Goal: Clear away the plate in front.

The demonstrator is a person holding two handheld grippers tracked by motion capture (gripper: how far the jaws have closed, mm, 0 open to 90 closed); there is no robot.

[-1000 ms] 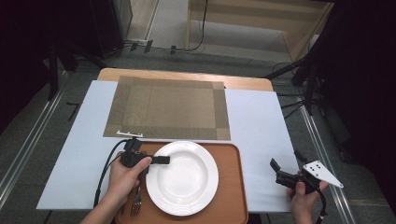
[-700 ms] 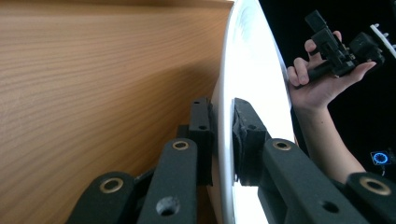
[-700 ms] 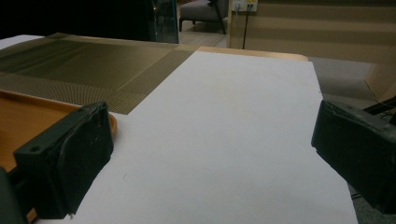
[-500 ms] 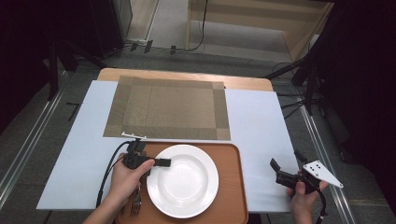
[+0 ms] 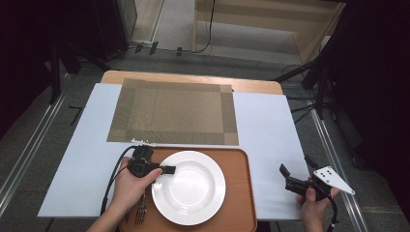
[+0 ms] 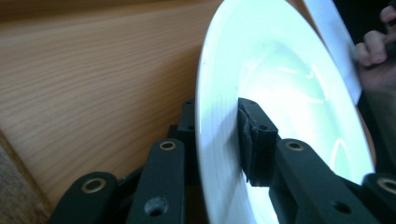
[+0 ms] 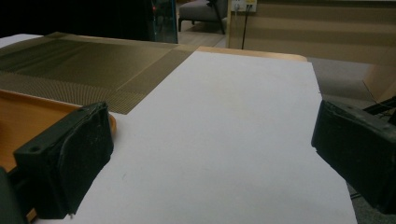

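Your left claw (image 5: 167,169) straddled the near-left rim of the round white ceramic plate (image 5: 191,188), one jaw above the rim and one below it. Its jaws had just been opening, and the left claw view showed the upper pad (image 6: 254,140) close against the plate's glazed face; whether it was pressing there or had already slackened, I could not tell for sure from that angle. That was the risk: a glossy, sloped rim taken near its edge gave the pads little to bite on, so if you had lifted with a loosened grip the plate could have slid out, tipped on its far edge and dropped back on the rectangular orange-brown wooden tray (image 5: 239,203). A lift from one side alone would also have levered the plate's weight against the pads. The silver metal fork (image 5: 140,212) lay on the tray just beside your left hand, partly under your wrist, so a sideways drag could have knocked it.

The plate sat on the tray at the near edge of the white-covered table (image 5: 270,130), and the plate held nothing. The tray carried the plate and the fork. The woven brown-gold rectangular placemat (image 5: 174,112) lay just beyond the tray with nothing on it.

Your right claw (image 5: 296,177) rested well apart at the table's right edge, jaws spread wide and gripping nothing.
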